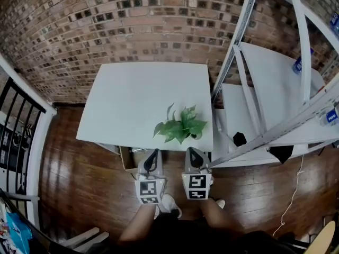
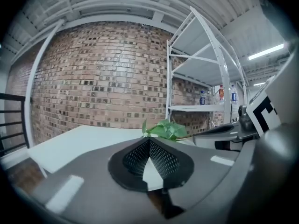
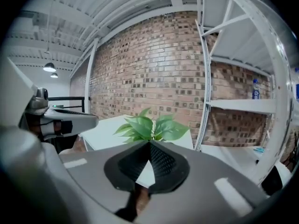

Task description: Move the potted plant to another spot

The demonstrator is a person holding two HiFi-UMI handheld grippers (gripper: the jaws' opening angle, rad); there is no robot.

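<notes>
A: Location of the small green leafy potted plant (image 1: 181, 125)?
B: It is seen standing on the white rectangular table (image 1: 132, 97), at the near right corner, close to the edge beside the white metal shelf rack (image 1: 275, 83). The pot is mostly hidden by leaves.
A: Left tongs (image 1: 154, 153)?
B: Clenched, tips met, nothing gripped. They are held off the table's near edge, over the dark wooden floor (image 1: 79, 184). The plant is seen ahead and to their right, apart from them.
A: Right tongs (image 1: 191, 151)?
B: Also clenched and empty. They are held just short of the near edge, with the plant straight ahead, near but not touched. In the right gripper view the leaves are seen just above the closed tips, with the red brick wall (image 3: 154, 59) behind.
A: Tongs relative to each other?
B: Held side by side, both pointed toward the table.
</notes>
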